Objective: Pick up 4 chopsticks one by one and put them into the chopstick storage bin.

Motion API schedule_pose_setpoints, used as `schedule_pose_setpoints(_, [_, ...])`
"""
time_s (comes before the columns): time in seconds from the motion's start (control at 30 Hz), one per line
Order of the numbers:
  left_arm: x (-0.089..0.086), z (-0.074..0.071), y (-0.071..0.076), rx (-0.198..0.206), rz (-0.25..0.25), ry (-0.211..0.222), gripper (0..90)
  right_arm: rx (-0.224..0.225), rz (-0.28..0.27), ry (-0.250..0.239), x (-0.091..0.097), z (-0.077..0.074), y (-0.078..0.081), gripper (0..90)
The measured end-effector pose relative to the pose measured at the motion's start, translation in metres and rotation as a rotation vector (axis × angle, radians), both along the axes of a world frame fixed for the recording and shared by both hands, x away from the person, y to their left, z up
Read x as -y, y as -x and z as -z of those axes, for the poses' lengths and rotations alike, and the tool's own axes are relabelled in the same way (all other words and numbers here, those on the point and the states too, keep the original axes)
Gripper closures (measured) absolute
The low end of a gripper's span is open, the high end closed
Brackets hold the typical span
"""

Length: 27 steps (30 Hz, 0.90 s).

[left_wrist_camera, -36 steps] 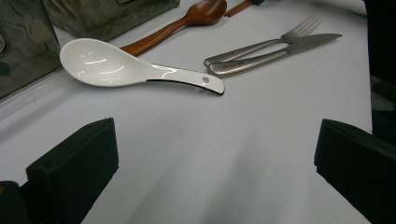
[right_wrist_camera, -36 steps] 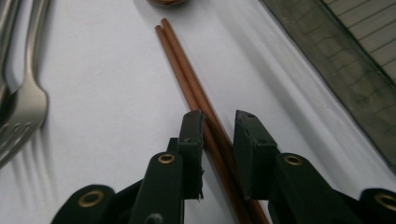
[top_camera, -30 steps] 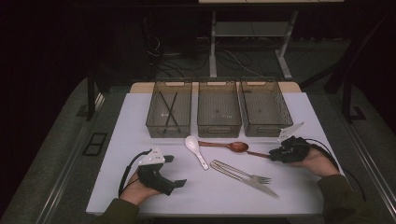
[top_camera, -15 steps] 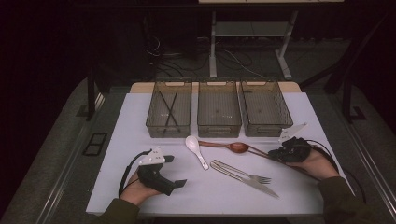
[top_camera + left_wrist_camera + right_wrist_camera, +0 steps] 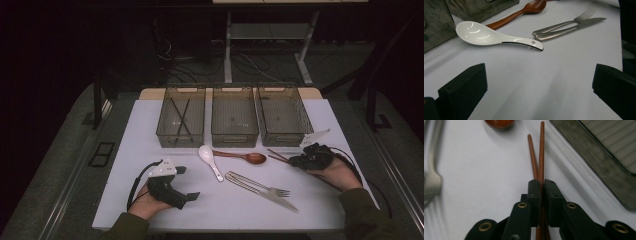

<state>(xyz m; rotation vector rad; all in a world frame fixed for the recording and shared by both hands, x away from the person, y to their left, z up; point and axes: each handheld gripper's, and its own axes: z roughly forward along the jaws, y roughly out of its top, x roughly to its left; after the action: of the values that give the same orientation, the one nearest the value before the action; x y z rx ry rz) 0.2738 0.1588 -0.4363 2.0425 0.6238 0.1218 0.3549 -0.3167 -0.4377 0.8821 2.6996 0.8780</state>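
The right gripper [image 5: 541, 185] is seen clamped on a pair of reddish-brown chopsticks [image 5: 537, 157], its two black jaws drawn in until only the sticks part them; the jaws have just been opening a shade, yet the sticks are held between them. The grip is taken partway along the sticks, probably so that both are caught at once and lifted together. In the high view the right gripper [image 5: 296, 160] is found at the near right of the white table [image 5: 125, 150], just in front of the right-hand tray [image 5: 284, 114], with the chopsticks [image 5: 278, 156] lying flat and pointing left and far.

The left gripper [image 5: 186, 183] is rested at the near left, jaws spread wide and nothing between them, apparently parked until needed. Ahead of it lie a white ceramic spoon [image 5: 494, 37], a wooden spoon [image 5: 524, 10] and, side by side, a fork [image 5: 566, 22] and a knife [image 5: 574, 28].

Three clear trays are set in a row at the far edge, seemingly for sorting; a dark pair of chopsticks [image 5: 181, 117] is already laid in the left tray [image 5: 181, 136], which suggests where the held pair belongs. The middle tray [image 5: 234, 135] looks bare.

The near ends of the held sticks are hidden under the gripper and hand. Whether they are lifted clear of the table cannot be told. The surroundings are lost in darkness.
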Motion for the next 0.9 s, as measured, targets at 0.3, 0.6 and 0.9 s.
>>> schedule_pose_setpoints(0.3, [0.0,0.0,0.0,0.002,0.002,-0.001,0.0,0.017,0.027,-0.02,0.004,0.0,0.0,66.9])
schedule_pose_setpoints(0.6, [0.0,0.0,0.0,0.001,0.001,-0.001,0.0,0.048,0.017,-0.083,0.007,-0.015,0.014,65.2])
schedule_pose_setpoints(0.9, [-0.001,-0.001,0.001,0.001,0.002,0.001,0.0,0.036,0.035,-0.097,0.024,-0.017,0.036,62.0])
